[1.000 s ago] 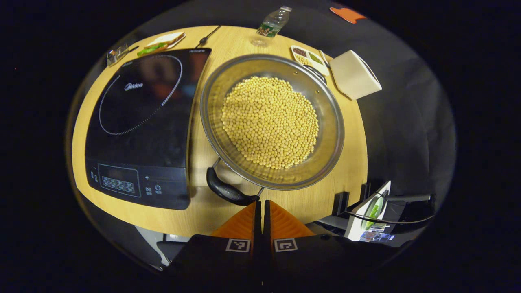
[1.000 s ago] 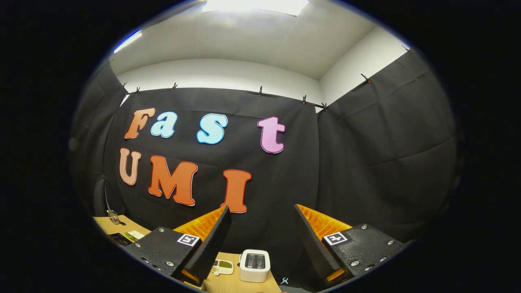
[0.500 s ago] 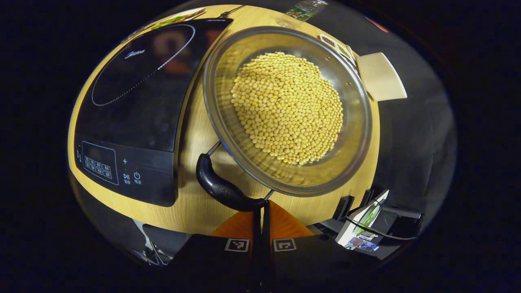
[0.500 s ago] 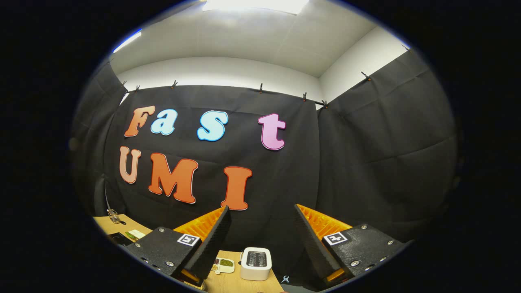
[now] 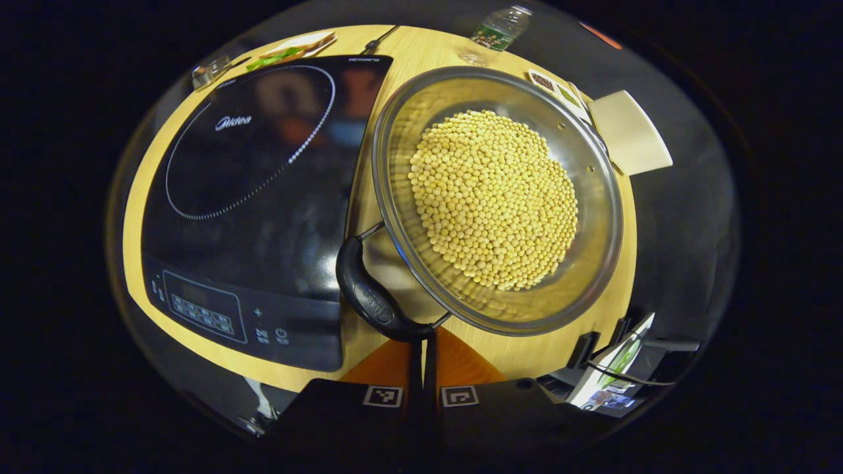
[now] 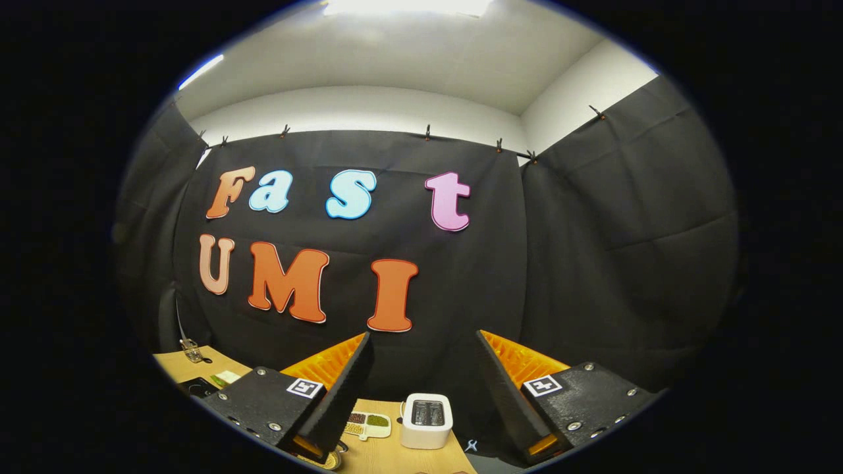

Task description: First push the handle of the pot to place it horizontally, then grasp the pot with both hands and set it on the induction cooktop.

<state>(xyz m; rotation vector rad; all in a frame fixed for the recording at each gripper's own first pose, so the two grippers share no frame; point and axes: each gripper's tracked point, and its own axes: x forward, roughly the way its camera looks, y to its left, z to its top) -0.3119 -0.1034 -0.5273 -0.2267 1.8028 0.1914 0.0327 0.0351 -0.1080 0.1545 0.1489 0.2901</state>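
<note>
Left gripper fingers closed together, tips against the pot handle, beside the induction cooktop on the desk, right gripper fingers spread wide, raised.

Left gripper view: left gripper fingertips lie under the black pot handle; contact cannot be judged. Far handle of the pot is hidden behind its rim. Soybeans cover the pot floor. Cooktop panel symbols are too small to read. Water bottle is cut off at the top edge. Sandwich is small and blurred.

Right gripper view: right gripper fingers hide part of the worktop; the seasoning tray is partly covered by one finger. Toaster slots are indistinct
</note>
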